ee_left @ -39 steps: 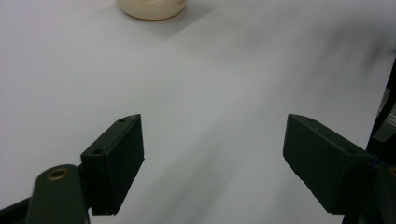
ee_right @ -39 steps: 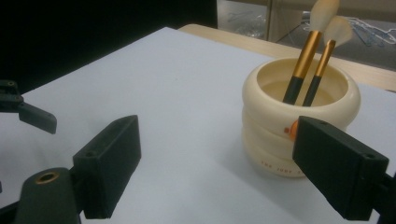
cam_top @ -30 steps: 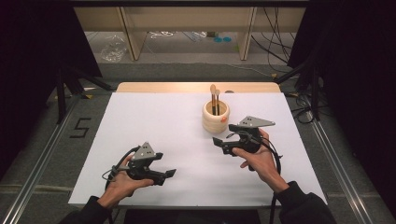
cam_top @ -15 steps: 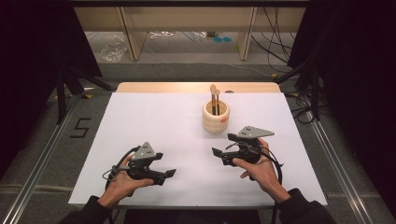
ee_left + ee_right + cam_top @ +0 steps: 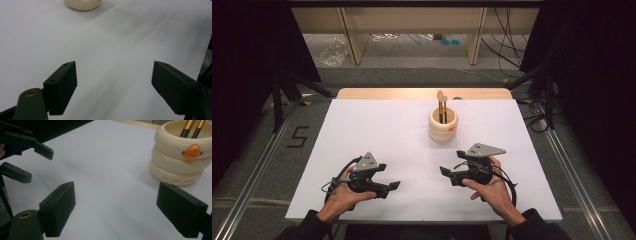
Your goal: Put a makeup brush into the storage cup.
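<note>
The white table [image 5: 402, 135] is being looked down on from high above. The two gripper views are being taken low and close over it. The cream pot [image 5: 443, 124] is being shared by all three.

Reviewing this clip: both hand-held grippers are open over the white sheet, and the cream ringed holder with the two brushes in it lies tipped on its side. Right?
Not quite. The holder stands upright, brushes sticking up out of it, as the high view shows. The rest holds: the left hand-held gripper and the right hand-held gripper are both open over the white sheet.
</note>
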A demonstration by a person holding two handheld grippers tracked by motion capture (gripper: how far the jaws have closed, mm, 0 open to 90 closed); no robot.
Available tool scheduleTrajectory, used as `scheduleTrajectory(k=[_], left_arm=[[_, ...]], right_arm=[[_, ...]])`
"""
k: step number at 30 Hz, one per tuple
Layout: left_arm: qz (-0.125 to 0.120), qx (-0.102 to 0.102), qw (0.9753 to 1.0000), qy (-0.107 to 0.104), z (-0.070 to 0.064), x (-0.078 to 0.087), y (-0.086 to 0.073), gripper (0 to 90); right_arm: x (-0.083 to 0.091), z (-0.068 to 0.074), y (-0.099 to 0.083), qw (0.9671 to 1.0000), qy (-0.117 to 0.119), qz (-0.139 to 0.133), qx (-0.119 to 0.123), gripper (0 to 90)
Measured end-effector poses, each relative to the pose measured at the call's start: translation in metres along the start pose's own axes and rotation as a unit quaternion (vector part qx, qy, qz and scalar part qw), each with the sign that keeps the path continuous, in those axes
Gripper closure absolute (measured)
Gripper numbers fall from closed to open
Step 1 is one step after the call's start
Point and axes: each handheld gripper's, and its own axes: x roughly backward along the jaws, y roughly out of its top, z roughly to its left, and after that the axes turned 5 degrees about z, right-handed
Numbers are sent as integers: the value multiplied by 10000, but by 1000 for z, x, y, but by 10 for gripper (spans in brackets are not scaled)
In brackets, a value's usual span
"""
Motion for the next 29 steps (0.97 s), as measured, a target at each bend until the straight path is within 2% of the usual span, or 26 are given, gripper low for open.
scheduleTrajectory(k=[5,9,11,21,25,27,28,29], left_arm=[[-11,-4,10000,24,0,0,0,203],[-9,-1,10000,27,0,0,0,203],[2,-27,10000,21,0,0,0,203],[0,-36,10000,20,0,0,0,203],[7,-35,10000,26,-1,0,0,203],[-1,-22,10000,12,0,0,0,203],[-11,7,10000,37,-1,0,-1,203],[-11,7,10000,37,-1,0,-1,203]], right_arm=[[4,3,-6,10000,55,49,-38,163],[5,2,-9,10000,-1,16,-11,163],[7,3,-10,9999,23,103,-84,163],[5,2,-11,9999,-43,88,-37,164],[4,1,-11,9999,2,84,-77,164],[4,0,-11,9999,-80,117,-84,164],[4,0,-11,9998,-12,136,-163,164],[3,-1,-11,9999,-36,118,-110,164]])
